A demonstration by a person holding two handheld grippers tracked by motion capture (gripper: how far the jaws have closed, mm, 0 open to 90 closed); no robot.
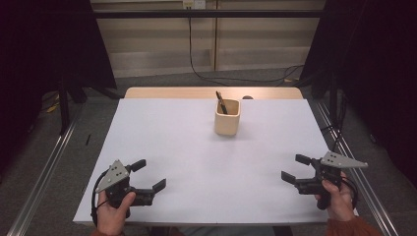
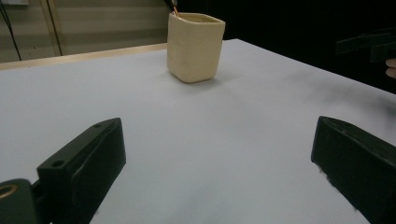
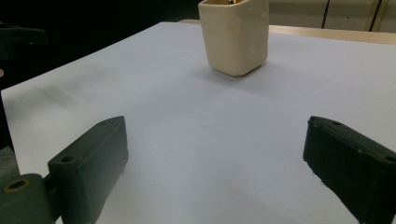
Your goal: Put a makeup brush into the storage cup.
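From the high view, you hold the left gripper [image 1: 151,175] near the front left corner of the white table [image 1: 162,142] and the right gripper [image 1: 294,168] near the front right edge, well apart from each other. Both have their jaws spread wide with nothing between them, and both angle inward toward the middle of the table, which looks like a ready stance before a reach. The cream cup [image 1: 227,118] stands upright toward the far side, a little right of centre, well apart from both grippers. A dark pen [image 1: 221,103] leans inside it, its top poking above the rim toward the far left; the cup is what keeps it standing.

In the left gripper view, your two black jaws rise from the bottom corners with bare table between them, so this gripper is empty and wide. The cup [image 2: 195,46] sits ahead and slightly left of the line between the jaws; just a sliver of the pen [image 2: 173,6] shows at its rim. The other gripper shows dark at the right edge.

In the right gripper view, the jaws again stand far apart over bare table. The cup [image 3: 235,35] is ahead, near the middle, its top cut off by the frame. Whichever hand goes first has open table to cross
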